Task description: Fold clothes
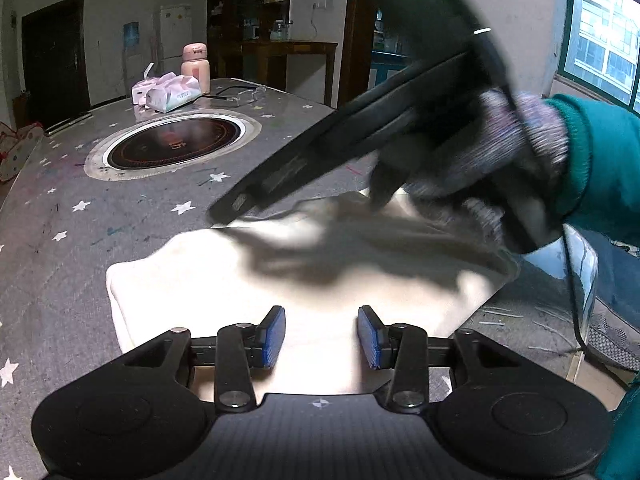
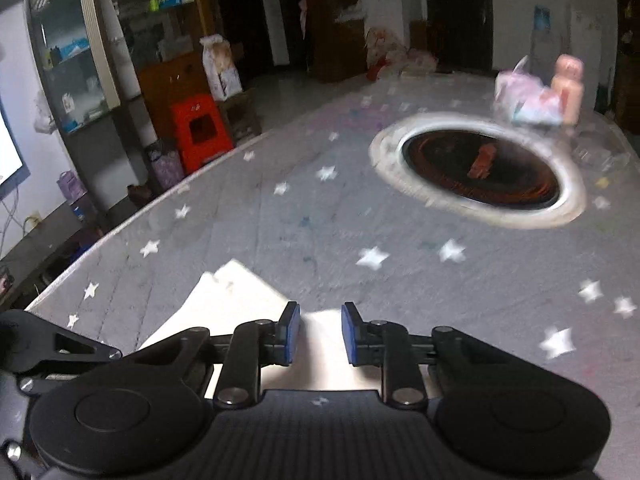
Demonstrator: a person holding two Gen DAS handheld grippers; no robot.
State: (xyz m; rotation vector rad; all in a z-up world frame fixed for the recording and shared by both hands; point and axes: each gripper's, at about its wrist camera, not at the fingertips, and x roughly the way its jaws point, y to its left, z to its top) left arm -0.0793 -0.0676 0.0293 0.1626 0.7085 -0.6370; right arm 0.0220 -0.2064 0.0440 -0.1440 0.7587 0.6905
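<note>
The left gripper (image 1: 321, 338) hangs over the near part of a white garment (image 1: 224, 280), its blue pads (image 1: 276, 336) spread apart with nothing between them; the cloth lies flat below, brightly lit near the fingers and shadowed farther out. The right gripper (image 2: 320, 334) is likewise released, its blue pads (image 2: 292, 334) parted above the same garment (image 2: 236, 296), a corner of which lies on the table to the left of the fingers. In the left wrist view the right gripper (image 1: 228, 210) reaches in from the upper right, blurred, its tip at the garment's far edge, held by a gloved hand (image 1: 500, 160) with a teal sleeve (image 1: 600, 160); whether that tip touches the cloth cannot be told. The garment rests on a grey table (image 1: 100, 208) printed with white stars; beyond it sits a round black cooktop (image 1: 174, 146) in a pale ring; at the far end stand a pink bottle (image 1: 196, 66) and a tissue pack (image 1: 174, 94), with clear glasses (image 1: 246, 94) just beside them. An orange stool (image 2: 200, 132) stands on the floor left of the table in the right wrist view, which is blurred throughout.
</note>
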